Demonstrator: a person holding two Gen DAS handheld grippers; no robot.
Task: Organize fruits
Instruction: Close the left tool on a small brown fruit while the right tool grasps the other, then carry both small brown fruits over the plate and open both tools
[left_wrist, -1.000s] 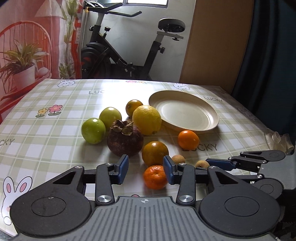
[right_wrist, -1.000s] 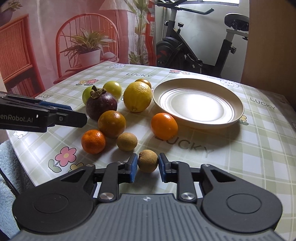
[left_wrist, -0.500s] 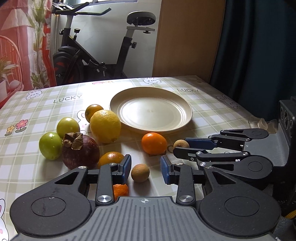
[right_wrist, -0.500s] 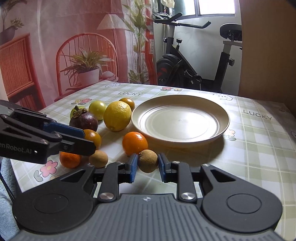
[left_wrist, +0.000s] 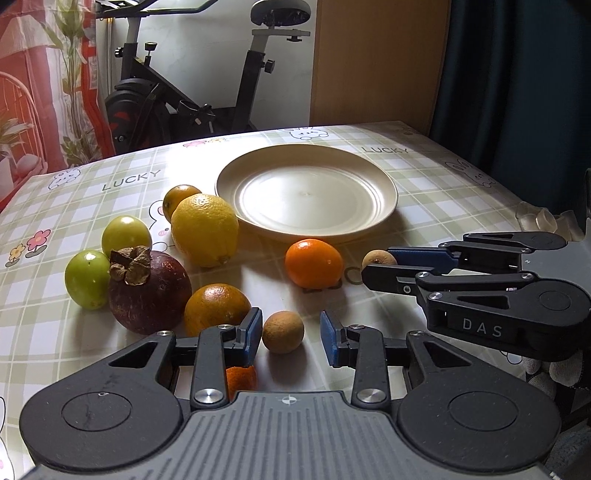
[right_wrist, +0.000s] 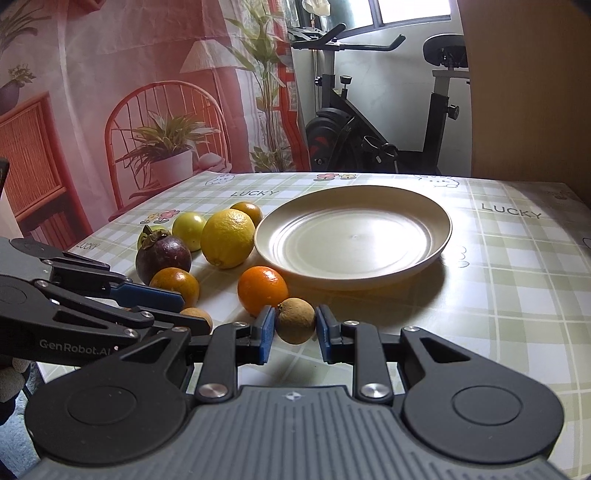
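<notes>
A: What takes up the most room?

B: The table under its green-and-white checked oilcloth (left_wrist: 424, 192), printed with rabbits and "LUCKY". On it sits a round cream plate (left_wrist: 384, 192), bare of fruit, toward the far side.

A: And the fruit?

B: All on the cloth, left of the plate and in front of it. A big yellow lemon (left_wrist: 205, 229) lies just beside the plate's left rim, with a dark purple mangosteen (left_wrist: 151, 291) nearer the camera. Two green round fruits (left_wrist: 86, 278) sit left of the mangosteen. A bright orange tangerine (left_wrist: 314, 263) lies in front of the plate, and a duller orange citrus (left_wrist: 216, 308) beside the mangosteen.

A: The grippers?

B: The left gripper (left_wrist: 291, 339) is spread wide, a small brown round longan (left_wrist: 283, 331) lying on the cloth between its blue pads, touched by neither. The right gripper (right_wrist: 295, 328) is clamped on a second brown longan (right_wrist: 296, 320), both pads pressing it, low over the cloth just in front of the tangerine.
</notes>
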